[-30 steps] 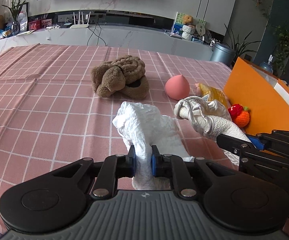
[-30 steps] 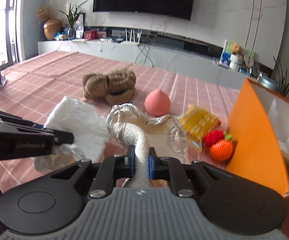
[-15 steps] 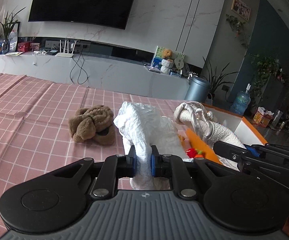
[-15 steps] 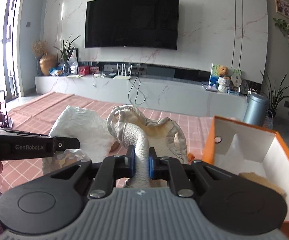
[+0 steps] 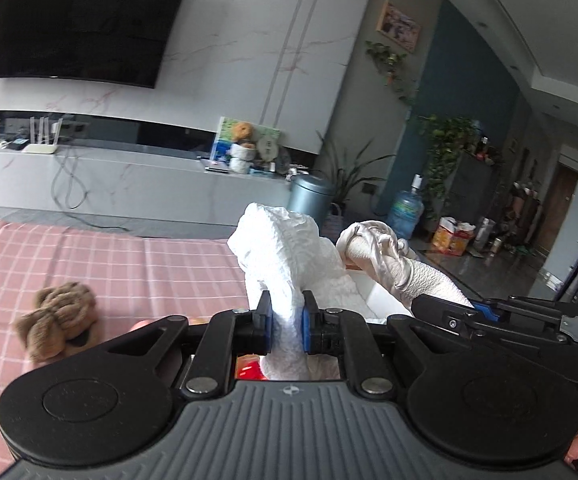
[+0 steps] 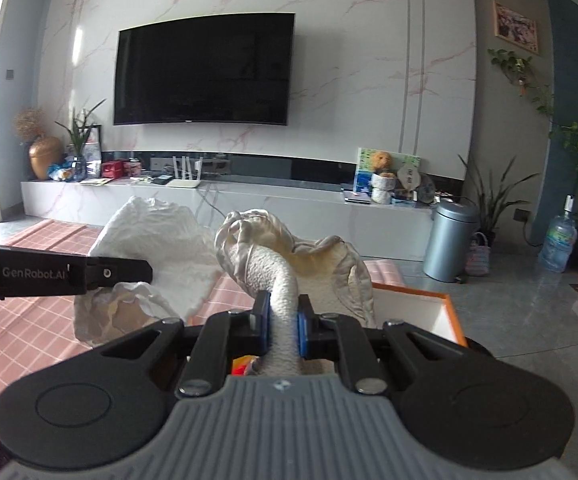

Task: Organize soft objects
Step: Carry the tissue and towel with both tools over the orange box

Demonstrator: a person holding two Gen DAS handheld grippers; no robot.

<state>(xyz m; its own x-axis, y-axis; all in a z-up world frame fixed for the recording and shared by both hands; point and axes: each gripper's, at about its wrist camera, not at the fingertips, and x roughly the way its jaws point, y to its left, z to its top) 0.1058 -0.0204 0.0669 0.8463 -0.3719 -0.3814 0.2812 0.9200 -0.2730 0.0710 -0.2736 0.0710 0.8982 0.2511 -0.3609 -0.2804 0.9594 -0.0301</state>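
Two hand-held grippers are raised side by side above a table with a pink checked cloth, each carrying a soft item toward an orange box. The left gripper is pinching a crumpled white cloth, which bunches up out of its blue pads and hangs just left of the box. The right gripper is pressed tight on a cream towel-like bundle with a shiny satin edge, held almost over the box's near left corner. In the right wrist view the box shows an orange rim and a white inner wall; its floor is hidden behind the gripper and the bundle, so what already lies inside cannot be told. A red object shows under the right gripper, but whether it is in the box or beside it is unclear. A brown plush toy lies on the cloth well to the left of the box, not yet put away. To do this step well, it seems wise to carry each item fully past the rim before releasing, lower it so trailing folds fall inside rather than drape over the edge, and let go one gripper at a time so the two do not collide.
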